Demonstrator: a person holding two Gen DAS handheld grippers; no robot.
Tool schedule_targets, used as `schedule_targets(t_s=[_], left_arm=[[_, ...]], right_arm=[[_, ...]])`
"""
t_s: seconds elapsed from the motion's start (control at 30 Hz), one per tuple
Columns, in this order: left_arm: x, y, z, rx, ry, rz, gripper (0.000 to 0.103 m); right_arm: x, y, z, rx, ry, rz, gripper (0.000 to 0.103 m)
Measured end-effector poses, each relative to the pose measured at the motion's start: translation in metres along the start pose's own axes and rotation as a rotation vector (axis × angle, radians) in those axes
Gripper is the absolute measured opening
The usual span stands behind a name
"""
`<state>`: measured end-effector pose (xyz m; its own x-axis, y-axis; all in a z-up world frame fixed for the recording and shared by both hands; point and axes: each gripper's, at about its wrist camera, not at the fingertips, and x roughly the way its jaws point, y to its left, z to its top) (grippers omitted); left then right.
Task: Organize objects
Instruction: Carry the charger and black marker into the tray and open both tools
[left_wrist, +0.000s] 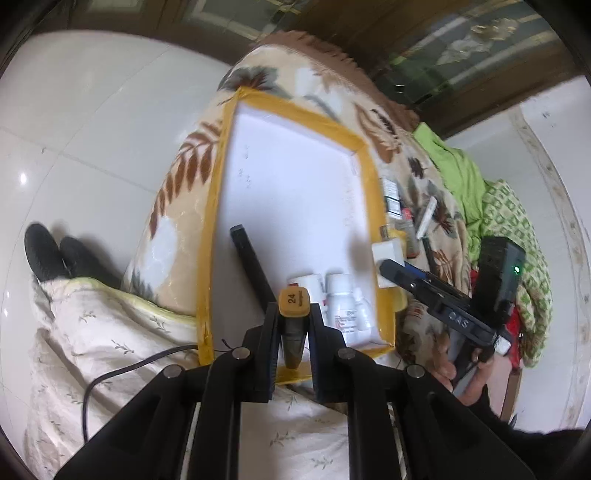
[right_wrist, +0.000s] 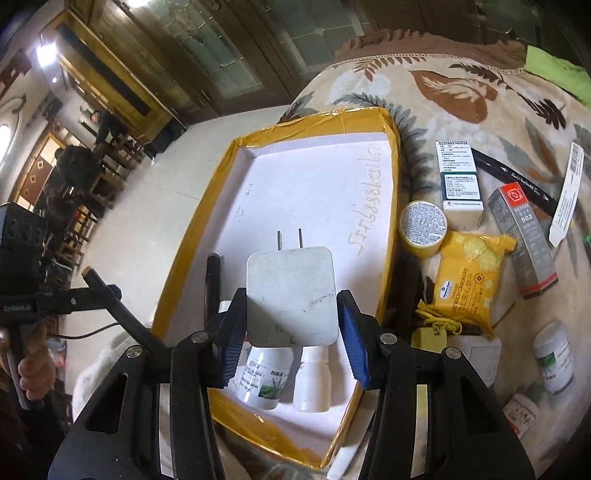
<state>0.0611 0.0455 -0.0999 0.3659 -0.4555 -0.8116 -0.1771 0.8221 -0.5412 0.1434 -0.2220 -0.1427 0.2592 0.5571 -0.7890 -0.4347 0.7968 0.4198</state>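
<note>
Marker (left_wrist: 293, 325) between left jaws, charger (right_wrist: 291, 295) between right jaws

glossy taped box (right_wrist: 388, 122) (plush blanket (right_wrist: 461, 103) beneath)

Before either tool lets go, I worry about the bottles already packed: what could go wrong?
The charger in the right tool hangs over the two white bottles in the box; dropped there, it may topple them. The marker in the left tool sits beside those bottles and could knock them.
</note>
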Motion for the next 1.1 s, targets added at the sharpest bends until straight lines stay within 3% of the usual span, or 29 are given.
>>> schedule_targets(t_s=[0.07, 0.13, 0.37, 0.53, 0.7, 1.1], left_arm=[[0.013, 0.000, 0.005, -0.013, 0.011, -0.016, 0.013], [0.024, -0.002, 0.009, -0.007, 0.012, 0.028, 0.013], [0.042, -0.004, 0.018, -0.022, -0.015, 0.053, 0.014], [0.047, 0.007, 0.018, -0.077, -0.030, 0.105, 0.016], [0.048, 0.030, 0.010, -0.164, -0.033, 0.108, 0.018], [0.073, 0.030, 0.016, -0.159, -0.023, 0.114, 0.021]], right_arm=[[0.004, 0.000, 0.001, 0.005, 0.001, -0.007, 0.047], [0.007, 0.000, 0.000, 0.002, 0.001, -0.016, 0.047], [0.020, -0.003, 0.000, -0.004, 0.004, -0.051, 0.047], [0.025, 0.009, -0.003, -0.056, -0.016, -0.129, 0.048], [0.028, 0.014, -0.005, -0.081, -0.020, -0.164, 0.047], [0.044, 0.025, -0.004, -0.141, -0.025, -0.248, 0.047]])
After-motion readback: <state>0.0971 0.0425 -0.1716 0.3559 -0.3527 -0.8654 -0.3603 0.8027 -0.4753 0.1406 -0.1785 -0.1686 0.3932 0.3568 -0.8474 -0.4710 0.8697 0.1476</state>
